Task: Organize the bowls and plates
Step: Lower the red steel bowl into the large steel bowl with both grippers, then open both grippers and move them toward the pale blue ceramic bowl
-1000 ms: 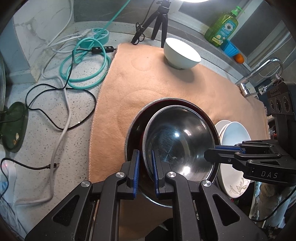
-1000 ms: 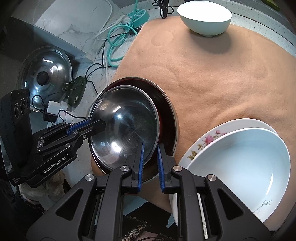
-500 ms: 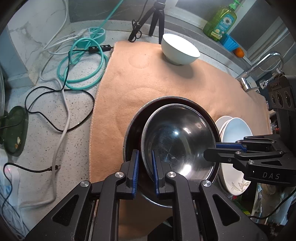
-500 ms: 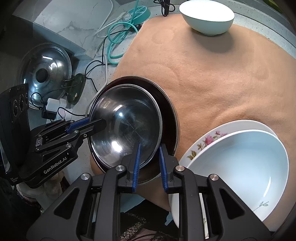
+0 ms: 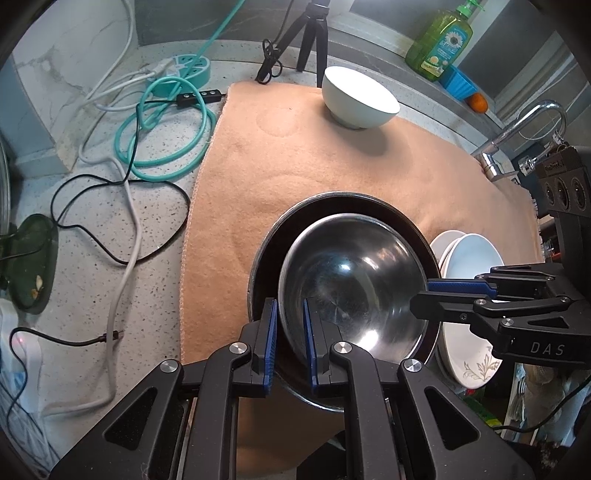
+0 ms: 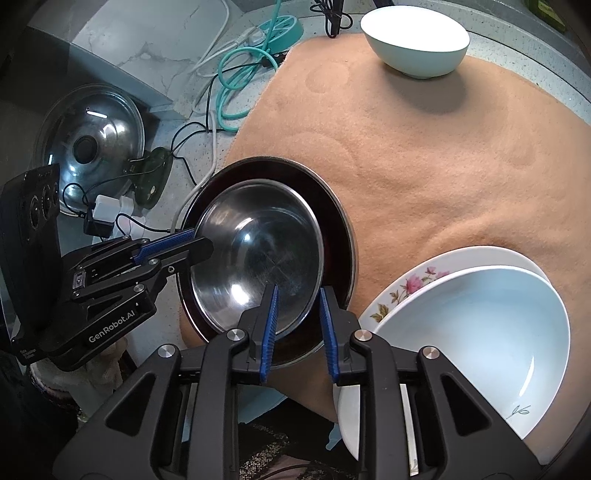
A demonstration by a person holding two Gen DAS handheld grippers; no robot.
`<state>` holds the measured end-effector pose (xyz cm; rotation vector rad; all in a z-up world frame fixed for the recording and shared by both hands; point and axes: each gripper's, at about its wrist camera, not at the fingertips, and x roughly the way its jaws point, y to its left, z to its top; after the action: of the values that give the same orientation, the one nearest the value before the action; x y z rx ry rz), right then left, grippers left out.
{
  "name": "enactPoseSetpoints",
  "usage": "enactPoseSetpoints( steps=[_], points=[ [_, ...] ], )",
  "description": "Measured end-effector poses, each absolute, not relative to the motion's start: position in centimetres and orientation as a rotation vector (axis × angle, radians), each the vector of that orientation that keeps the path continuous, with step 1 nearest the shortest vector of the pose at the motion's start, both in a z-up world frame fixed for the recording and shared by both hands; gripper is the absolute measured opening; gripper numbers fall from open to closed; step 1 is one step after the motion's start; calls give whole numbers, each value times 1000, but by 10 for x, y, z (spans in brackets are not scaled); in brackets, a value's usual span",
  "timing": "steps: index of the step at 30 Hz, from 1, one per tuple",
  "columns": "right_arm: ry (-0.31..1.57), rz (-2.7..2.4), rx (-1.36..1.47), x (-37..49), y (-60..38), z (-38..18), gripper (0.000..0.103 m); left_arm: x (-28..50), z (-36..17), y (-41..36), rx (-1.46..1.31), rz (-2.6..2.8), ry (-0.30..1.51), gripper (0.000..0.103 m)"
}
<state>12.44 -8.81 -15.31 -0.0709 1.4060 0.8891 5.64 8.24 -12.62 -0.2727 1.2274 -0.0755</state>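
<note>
- A steel bowl (image 5: 354, 284) sits inside a wider, dark dish (image 5: 347, 206) with a metal rim, near the front edge of a peach-coloured cloth (image 5: 314, 155) spread over a speckled bench (image 5: 92, 229).
- The left gripper (image 5: 288, 332) reaches down from the lower edge of the left wrist view. Its two blue-padded fingers are closed on the near rim of the steel bowl, one pad outside the wall and one inside.
- The right gripper (image 6: 297, 321) straddles the rim of the same bowl on its other side. Its pads stand apart from the wall with a visible gap, so the jaws are parted and not pressing the rim.
- In the left wrist view the right gripper enters from the right, its fingertips at the bowl's right edge.
- Just right of the dark dish, a plain white bowl (image 6: 476, 343) rests on a white plate with pink flowers (image 6: 417, 284); both hang over the cloth's front edge.
- A pale, empty bowl (image 5: 358, 98) stands upright at the far side of the cloth, well apart from the others.
- Left of the cloth lie a coiled teal cable (image 5: 162, 136), black and white cords, and a steel pot lid (image 6: 92, 136).
- Behind the bench are a green soap bottle (image 5: 439, 40), a small tripod (image 5: 306, 33) and a tap (image 5: 517, 129).
</note>
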Motion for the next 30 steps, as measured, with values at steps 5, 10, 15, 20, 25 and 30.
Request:
enactPoseSetpoints(
  steps=[5, 10, 15, 20, 25, 30],
  points=[
    [1398, 891, -55, 128, -93, -151, 24, 57, -122, 82, -272, -75, 1219, 11],
    [1375, 894, -25, 131, -102, -143, 24, 58, -116, 85, -296, -78, 1201, 11],
    [1336, 898, 33, 139, -116, -131, 24, 64, -104, 87, -340, -95, 1165, 11],
    [1281, 862, 90, 154, -134, -119, 24, 76, -96, 90, -392, -100, 1130, 13],
    [1191, 800, 112, 176, -151, -103, 26, 95, -86, 94, -441, -97, 1077, 13],
    [1092, 738, 106, 200, -162, -90, 51, 121, -78, 90, -452, -103, 1043, 13]
  ],
)
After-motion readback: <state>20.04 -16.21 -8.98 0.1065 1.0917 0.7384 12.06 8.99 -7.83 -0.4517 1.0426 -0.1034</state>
